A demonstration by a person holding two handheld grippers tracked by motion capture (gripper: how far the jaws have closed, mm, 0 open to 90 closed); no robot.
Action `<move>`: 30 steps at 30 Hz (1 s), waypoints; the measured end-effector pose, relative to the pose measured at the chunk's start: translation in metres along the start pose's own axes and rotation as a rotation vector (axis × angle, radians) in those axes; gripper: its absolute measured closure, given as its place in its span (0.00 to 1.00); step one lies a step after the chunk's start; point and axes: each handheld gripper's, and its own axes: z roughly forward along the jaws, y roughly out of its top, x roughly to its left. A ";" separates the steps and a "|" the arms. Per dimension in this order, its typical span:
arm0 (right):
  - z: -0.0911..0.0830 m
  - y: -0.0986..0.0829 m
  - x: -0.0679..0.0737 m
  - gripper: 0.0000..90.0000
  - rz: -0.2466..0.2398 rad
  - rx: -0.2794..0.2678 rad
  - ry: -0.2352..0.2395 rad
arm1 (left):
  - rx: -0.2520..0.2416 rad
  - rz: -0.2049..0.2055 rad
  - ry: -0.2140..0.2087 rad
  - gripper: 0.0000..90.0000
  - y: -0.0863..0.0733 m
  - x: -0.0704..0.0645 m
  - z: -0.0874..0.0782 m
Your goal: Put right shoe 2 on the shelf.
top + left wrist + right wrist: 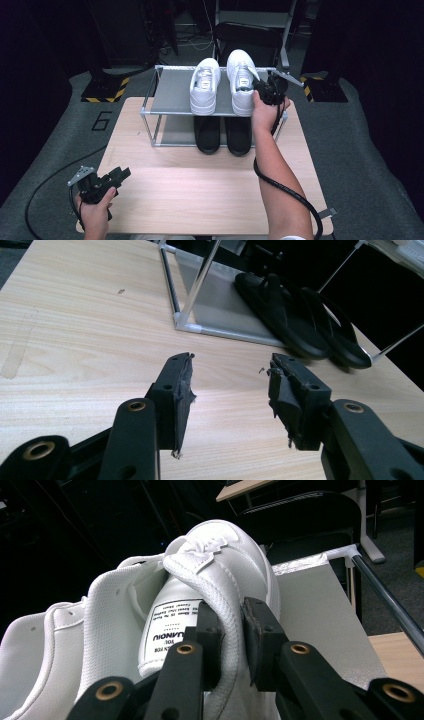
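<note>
The right white sneaker (242, 80) is sitting on the top shelf of the metal rack (170, 95) at the far side of the bench (200, 190), touching its mate (205, 85). The right gripper (232, 635) is pinching its heel collar between both fingers. The left gripper (230, 385) is hovering, fingers spread wide and empty, over the near left corner; black sandals (295, 320) are lying on the lower shelf

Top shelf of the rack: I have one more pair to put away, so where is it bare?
Top shelf is bare left of the white sneakers; its right half is crowded, the right claw pinching one sneaker's collar. Below, bare beside the black flip-flops.
</note>
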 end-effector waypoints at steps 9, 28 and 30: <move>0.004 0.002 -0.004 0.85 0.034 0.034 -0.008 | -0.012 -0.001 0.008 0.57 0.002 0.004 -0.002; 0.009 0.006 -0.011 0.72 0.068 0.058 0.022 | -0.020 -0.014 0.021 0.57 0.003 0.008 -0.005; 0.008 0.006 -0.011 0.68 0.071 0.045 0.032 | -0.020 -0.015 0.021 0.57 0.003 0.008 -0.004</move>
